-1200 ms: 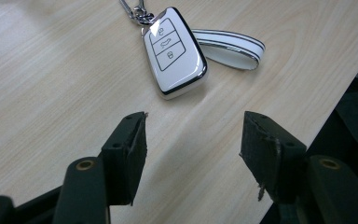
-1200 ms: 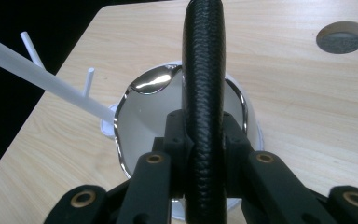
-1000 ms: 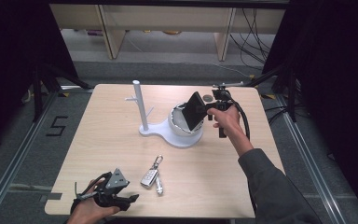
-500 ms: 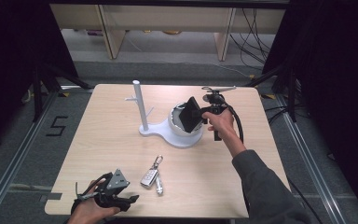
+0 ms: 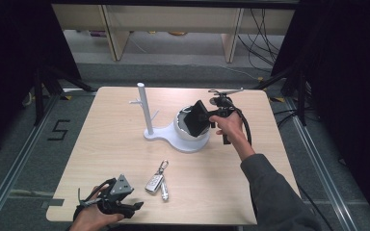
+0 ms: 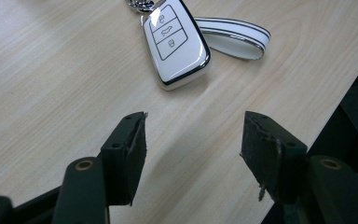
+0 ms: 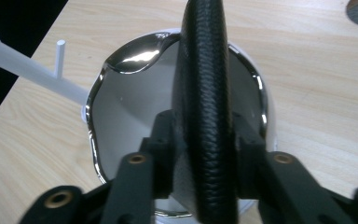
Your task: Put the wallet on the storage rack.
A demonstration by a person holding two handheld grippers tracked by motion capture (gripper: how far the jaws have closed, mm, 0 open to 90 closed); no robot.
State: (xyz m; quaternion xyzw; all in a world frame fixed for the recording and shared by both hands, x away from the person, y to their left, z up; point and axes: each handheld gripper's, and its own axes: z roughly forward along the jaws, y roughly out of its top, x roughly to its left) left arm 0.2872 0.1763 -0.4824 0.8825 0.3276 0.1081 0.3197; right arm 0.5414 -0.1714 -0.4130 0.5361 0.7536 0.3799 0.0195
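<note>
right claw (image 7: 200,140) loosening on black wallet (image 7: 204,93) | wallet on edge, upright | over white bowl (image 7: 121,121)

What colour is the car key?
White with silver trim; the key shows best in the left gripper view.

The right gripper (image 5: 207,117) is held out over the bench's far side on an extended grey-sleeved forearm, its fingers (image 7: 163,154) just opening around a black leather wallet (image 7: 205,116); the left gripper (image 5: 125,204) rests low at the near edge, fingers (image 6: 128,156) apart, empty
</note>
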